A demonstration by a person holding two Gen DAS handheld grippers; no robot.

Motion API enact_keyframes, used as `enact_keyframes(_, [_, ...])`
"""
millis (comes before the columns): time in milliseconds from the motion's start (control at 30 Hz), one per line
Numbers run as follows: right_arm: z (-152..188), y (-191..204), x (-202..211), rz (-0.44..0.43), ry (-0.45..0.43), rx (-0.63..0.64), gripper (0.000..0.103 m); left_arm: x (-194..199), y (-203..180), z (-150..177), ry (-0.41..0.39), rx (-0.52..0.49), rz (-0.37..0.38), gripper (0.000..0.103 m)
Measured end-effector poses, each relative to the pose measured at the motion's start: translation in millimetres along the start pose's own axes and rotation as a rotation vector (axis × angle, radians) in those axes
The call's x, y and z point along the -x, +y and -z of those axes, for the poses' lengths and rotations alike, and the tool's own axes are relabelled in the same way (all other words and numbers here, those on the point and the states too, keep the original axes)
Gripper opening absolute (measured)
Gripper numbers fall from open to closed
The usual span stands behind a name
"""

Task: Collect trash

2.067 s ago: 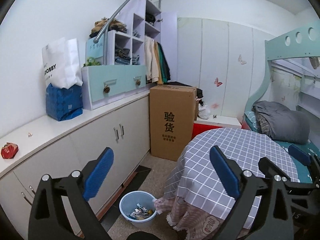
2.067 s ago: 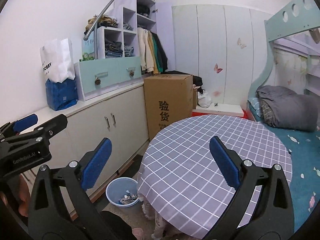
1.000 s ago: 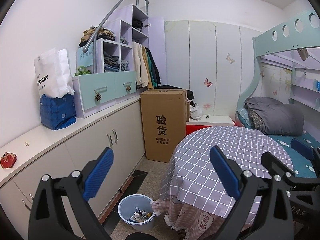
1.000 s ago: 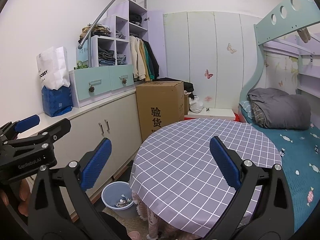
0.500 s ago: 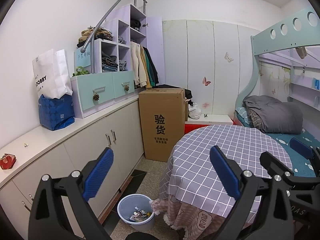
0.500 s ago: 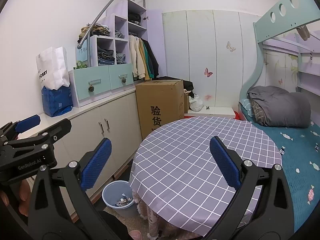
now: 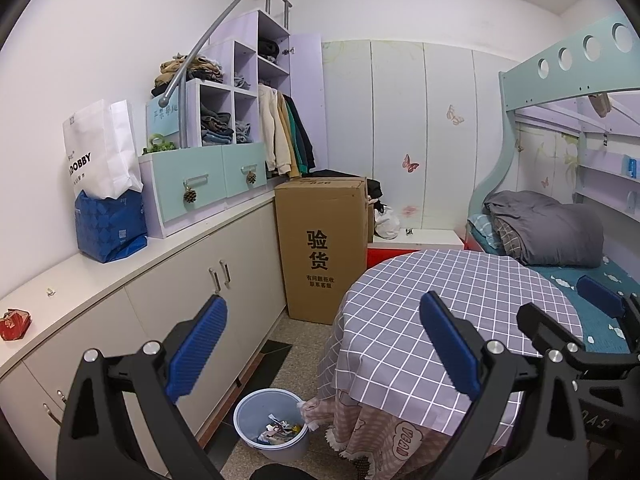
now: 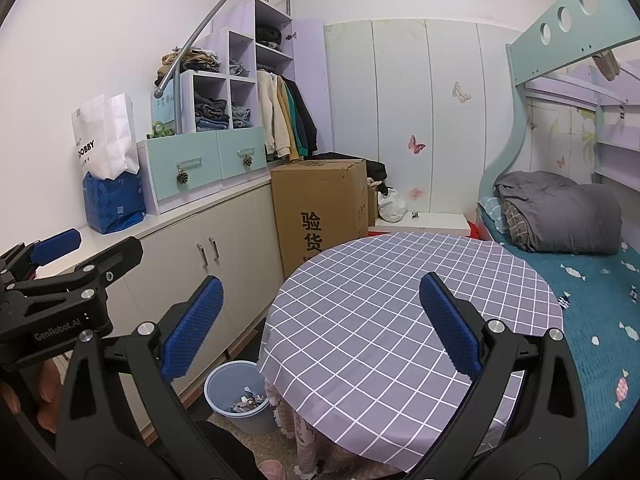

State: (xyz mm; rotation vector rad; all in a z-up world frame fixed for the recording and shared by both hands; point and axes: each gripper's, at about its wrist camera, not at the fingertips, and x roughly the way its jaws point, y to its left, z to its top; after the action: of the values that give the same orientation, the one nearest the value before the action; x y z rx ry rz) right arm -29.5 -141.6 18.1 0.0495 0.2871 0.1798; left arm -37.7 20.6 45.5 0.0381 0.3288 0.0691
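A light blue waste bin (image 7: 272,424) with scraps inside stands on the floor between the cabinets and the round table; it also shows in the right wrist view (image 8: 236,396). A red crumpled wrapper (image 7: 14,324) lies on the white countertop at far left. A tiny white scrap (image 7: 50,291) lies farther along the countertop. My left gripper (image 7: 324,344) is open and empty, held above the bin. My right gripper (image 8: 320,324) is open and empty over the checked tablecloth (image 8: 400,300). The left gripper also shows at the left of the right wrist view (image 8: 60,260).
White cabinets (image 7: 200,280) run along the left wall with a blue bag (image 7: 108,224), a white paper bag (image 7: 100,152) and drawer shelves. A tall cardboard box (image 7: 324,244) stands behind the table. A bunk bed (image 7: 560,232) with a grey quilt is at right.
Both grippers have drawn back and risen a little, so the table, box and bin look slightly farther away. Both stay open and empty.
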Motion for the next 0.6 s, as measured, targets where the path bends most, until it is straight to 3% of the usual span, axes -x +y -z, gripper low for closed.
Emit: enact_keyframes(600, [2, -2, -8, 0.008, 0.026, -0.002, 0.096, -13, -6, 0, 0.031, 0.008, 0.022, 0.095])
